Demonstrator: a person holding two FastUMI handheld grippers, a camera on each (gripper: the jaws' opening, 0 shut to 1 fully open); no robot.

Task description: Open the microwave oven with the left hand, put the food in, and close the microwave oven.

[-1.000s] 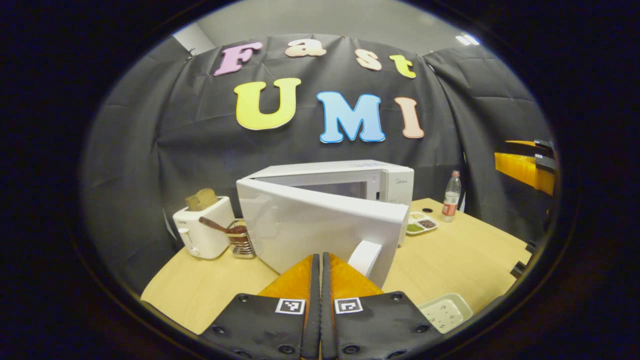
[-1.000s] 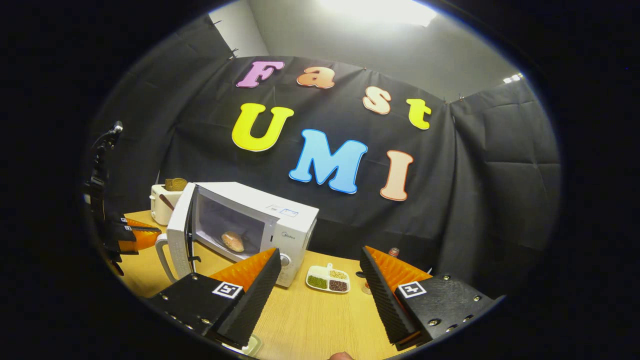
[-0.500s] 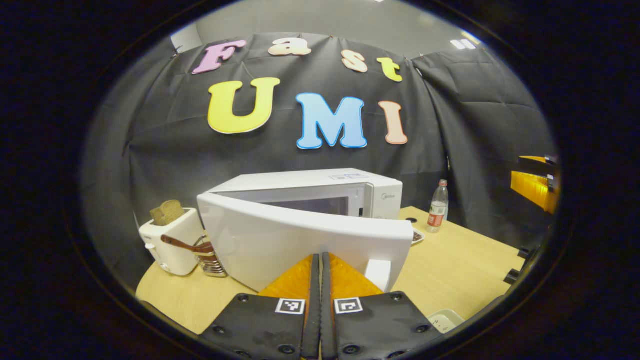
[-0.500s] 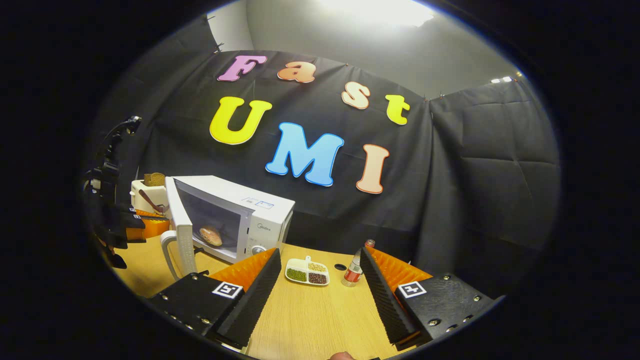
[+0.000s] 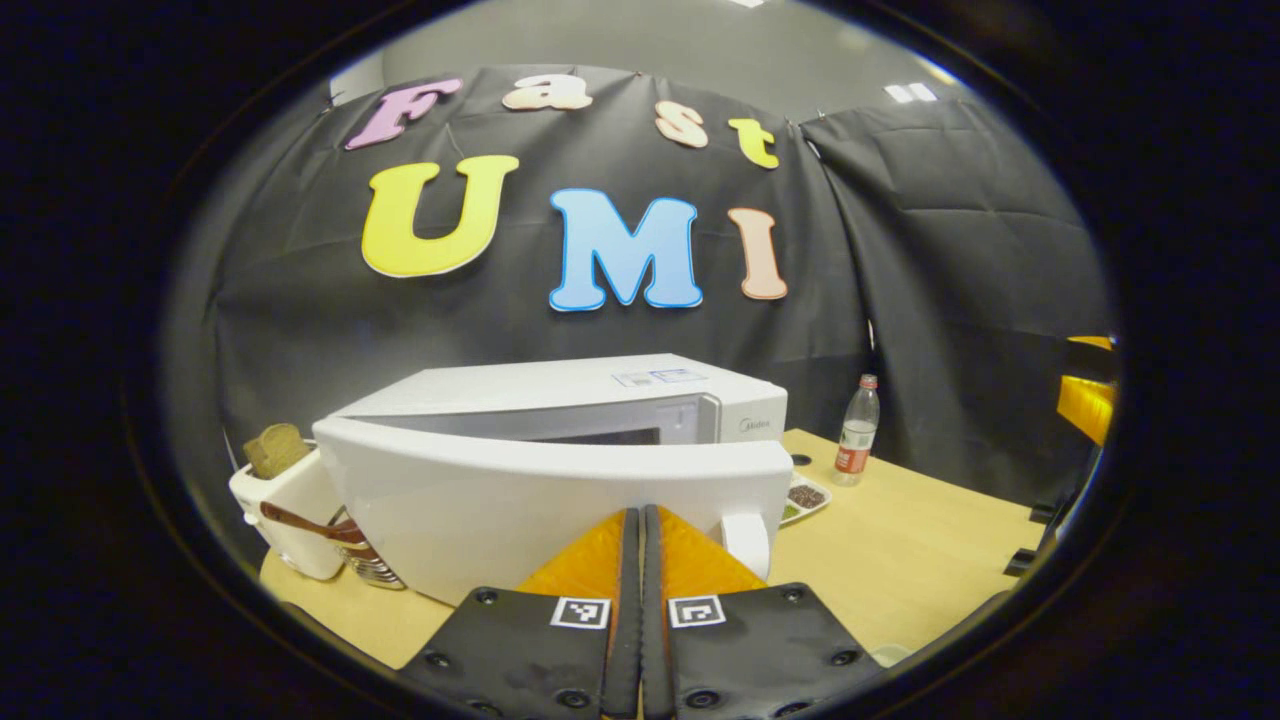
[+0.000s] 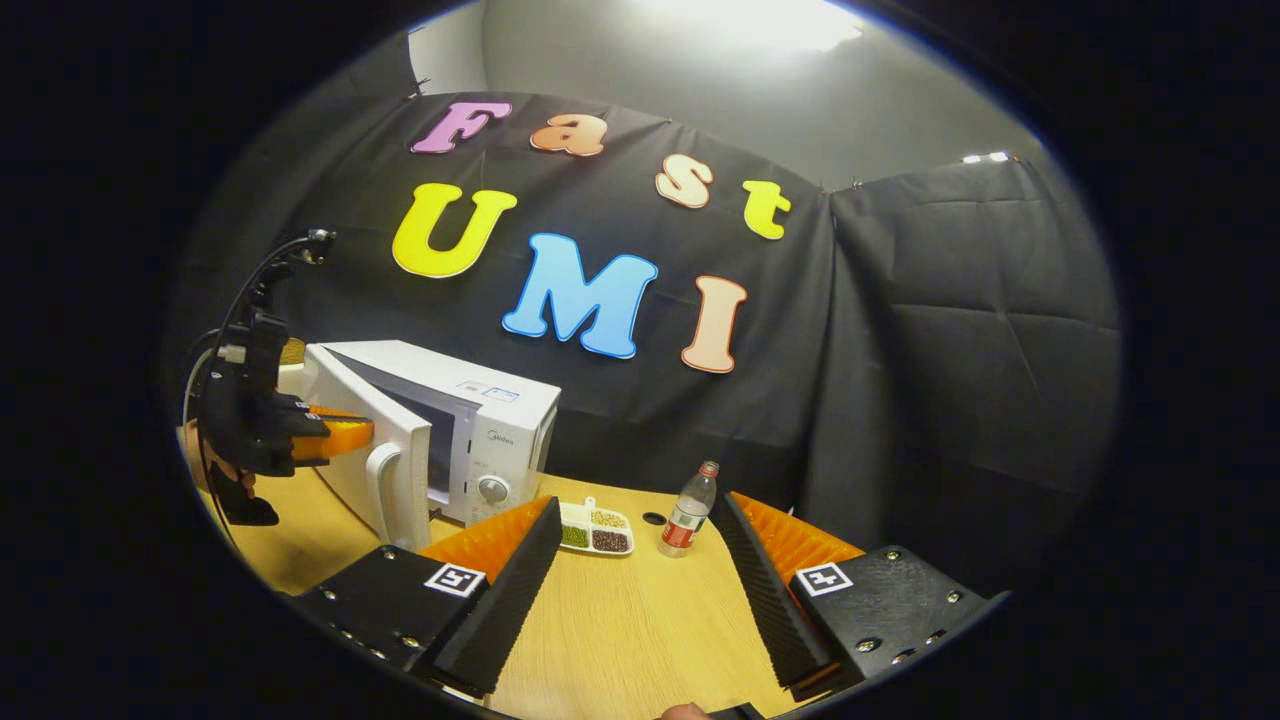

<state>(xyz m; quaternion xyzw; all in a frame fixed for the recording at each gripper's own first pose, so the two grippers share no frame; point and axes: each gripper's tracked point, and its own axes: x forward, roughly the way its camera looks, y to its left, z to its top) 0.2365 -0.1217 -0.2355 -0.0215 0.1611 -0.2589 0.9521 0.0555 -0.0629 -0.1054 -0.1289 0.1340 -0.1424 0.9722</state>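
Nearest the microwave door (image 5: 560, 500), the left gripper (image 5: 632, 540) has its fingers pressed together, tips against the door's outer face beside the handle (image 5: 745, 540), pinching nothing. Over the last second the door has swung from wide open to a narrow gap against the microwave (image 6: 470, 420), so the closing step looks nearly finished; one more push should latch it. The food, earlier visible inside the cavity, is now hidden behind the door. Well to the right of the microwave, the right gripper (image 6: 640, 570) hangs over the table (image 6: 620, 630) with fingers spread and empty. Beyond it stand a divided dish (image 6: 595, 528) and bottle (image 6: 688, 510).
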